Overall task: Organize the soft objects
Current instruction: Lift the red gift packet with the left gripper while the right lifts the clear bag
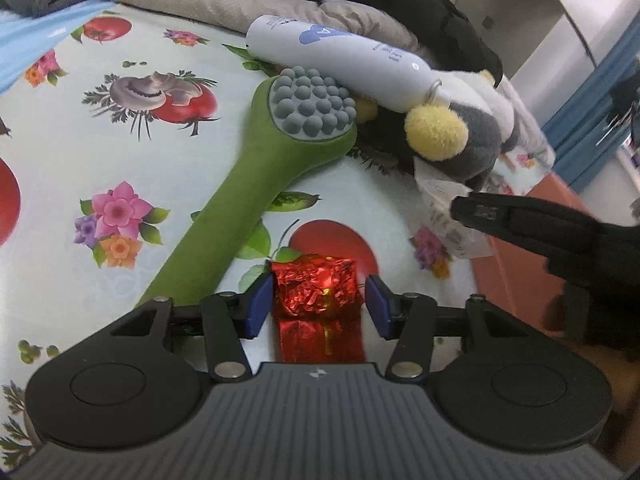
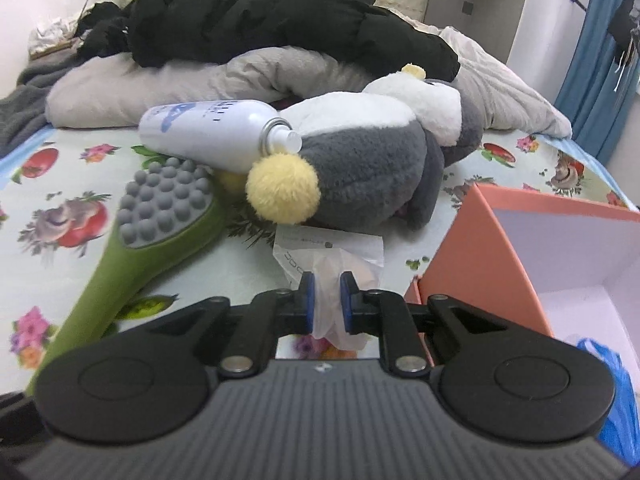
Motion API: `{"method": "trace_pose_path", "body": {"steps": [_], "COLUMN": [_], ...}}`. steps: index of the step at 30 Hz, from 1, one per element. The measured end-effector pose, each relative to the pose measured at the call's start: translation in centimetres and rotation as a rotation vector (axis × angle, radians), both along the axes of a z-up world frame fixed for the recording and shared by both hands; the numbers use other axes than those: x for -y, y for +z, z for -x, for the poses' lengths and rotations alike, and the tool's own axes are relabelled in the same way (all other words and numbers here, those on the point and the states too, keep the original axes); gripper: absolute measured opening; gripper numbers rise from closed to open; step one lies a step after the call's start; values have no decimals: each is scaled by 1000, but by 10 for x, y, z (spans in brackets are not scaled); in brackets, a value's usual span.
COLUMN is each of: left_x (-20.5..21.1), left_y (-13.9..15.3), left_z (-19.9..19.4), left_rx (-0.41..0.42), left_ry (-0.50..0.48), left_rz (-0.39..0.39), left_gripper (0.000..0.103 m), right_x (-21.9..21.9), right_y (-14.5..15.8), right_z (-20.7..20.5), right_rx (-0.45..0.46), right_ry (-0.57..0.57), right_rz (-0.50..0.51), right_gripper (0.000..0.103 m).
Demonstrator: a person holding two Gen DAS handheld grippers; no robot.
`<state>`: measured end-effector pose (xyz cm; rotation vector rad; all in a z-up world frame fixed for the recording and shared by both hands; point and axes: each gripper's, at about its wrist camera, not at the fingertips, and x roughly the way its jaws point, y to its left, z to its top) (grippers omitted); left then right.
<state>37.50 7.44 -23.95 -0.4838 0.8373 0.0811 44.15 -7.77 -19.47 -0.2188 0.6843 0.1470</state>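
**Two grippers, a red foil packet and a crinkly bag**

The left gripper (image 1: 318, 304) sits low over the flowery sheet (image 1: 120, 152). Its two blue pads are spread apart, one on each side of a shiny red foil packet (image 1: 314, 288). The left pad looks like it touches the packet, and the right pad has a small gap. It is not squeezing.

The right gripper (image 2: 329, 304) has its fingers close together, pinching a thin clear plastic bag (image 2: 332, 280). The bag bunches up between the pads and hangs a little below them. In the left view this gripper (image 1: 464, 208) shows as a dark shape on the right, with its tip at the bag (image 1: 448, 216).

Just past the bag lies a grey and white plush toy (image 2: 368, 168) with a fluffy yellow ball (image 2: 282, 188) on it. A white spray bottle (image 2: 208, 132) lies on its side to the left, with its nozzle touching the toy. A green massager (image 2: 160, 240) with grey bumps lies near the bottle and reaches toward the near left.

An orange box (image 2: 472, 248) stands open on the right, white inside. Something blue (image 2: 608, 380) is in its near corner, maybe a bag, but it is hard to tell.

Far back, a beige blanket (image 2: 256, 72) lies bunched up with a black coat (image 2: 280, 16) on top.
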Motion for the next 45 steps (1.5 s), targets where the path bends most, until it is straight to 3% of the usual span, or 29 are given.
{"method": "trace_pose_path", "body": {"steps": [5,8,15,28,41,45], "left_x": [2,-1,-3,2,15,17], "left_y": [-1,1,8,19,30,28], "left_z": [2,7,29,104,180,186], "left_rx": [11,11,4,-36,-60,-67], "left_ry": [-13,-7,-22,-69,-104,-106], "left_rz": [-28,-20,-27,-50,-45,-47], "left_gripper": [45,36,36,36,36,36], "right_x": [1,3,3,3,30,47], "right_y": [2,6,12,12,0,1], "right_z": [10,17,46,129,217,225], "right_rx": [-4,-5,-3,-25,-71,-98], "right_ry": [22,39,87,189,282,279], "right_rz": [5,-2,-1,52,97,55], "right_gripper": [17,17,17,17,18,21]}}
